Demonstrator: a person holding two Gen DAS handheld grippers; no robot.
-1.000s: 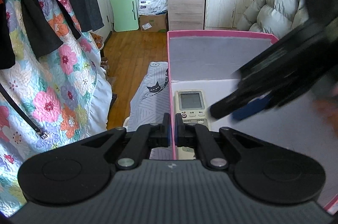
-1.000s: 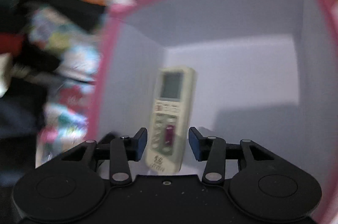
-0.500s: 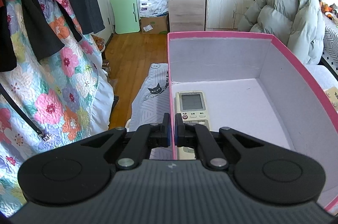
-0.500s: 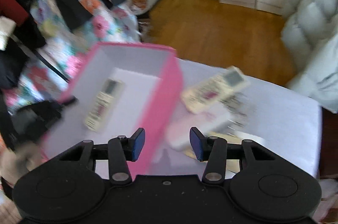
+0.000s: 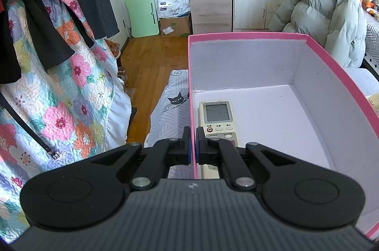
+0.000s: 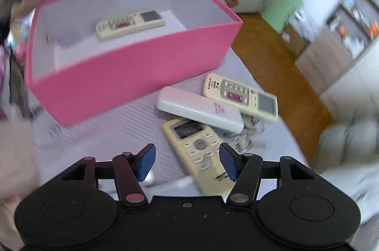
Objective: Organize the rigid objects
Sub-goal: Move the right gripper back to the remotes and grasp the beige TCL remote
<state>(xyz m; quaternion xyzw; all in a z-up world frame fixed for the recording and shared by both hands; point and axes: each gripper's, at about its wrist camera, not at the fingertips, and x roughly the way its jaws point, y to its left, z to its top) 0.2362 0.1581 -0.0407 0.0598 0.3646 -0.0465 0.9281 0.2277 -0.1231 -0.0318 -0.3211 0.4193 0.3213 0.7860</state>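
My right gripper is empty, jaws opening above the cream remote nearest me; next move: drop and square up on it. My left gripper is clamped on the pink box wall. One remote is already boxed; two more lie past on the grey cloth. Wood floor beyond.

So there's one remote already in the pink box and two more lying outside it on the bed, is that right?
Not quite: three remotes lie outside the pink box, not two. The right wrist view shows a white one and two cream ones. One remote is indeed in the box.
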